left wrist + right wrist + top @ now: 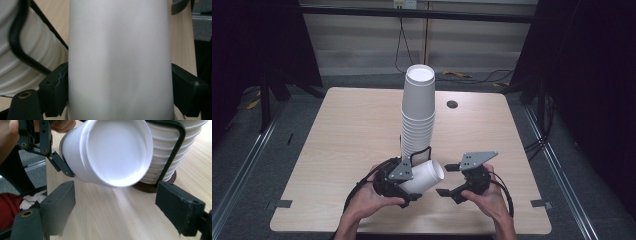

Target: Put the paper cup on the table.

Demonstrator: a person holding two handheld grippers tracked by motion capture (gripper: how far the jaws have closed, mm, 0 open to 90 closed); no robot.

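A single white paper cup (428,175) lies tilted on its side just above the table, and my left gripper (414,181) is shut on its wall. In the left gripper view the cup (120,57) stands between the two black pads (56,92), which press on both sides. My right gripper (446,180) is open to the right of the cup, its jaws apart and holding nothing. In the right gripper view the cup's open mouth (115,150) faces the camera above my right gripper (115,207). Behind it rises a tall stack of white cups (418,115).
The stack (175,150) stands in a black wire holder (172,157) on a dark round base (150,188). The light wooden table (352,130) has a small dark hole (452,104) at the back right. Black curtains and cables surround the table.
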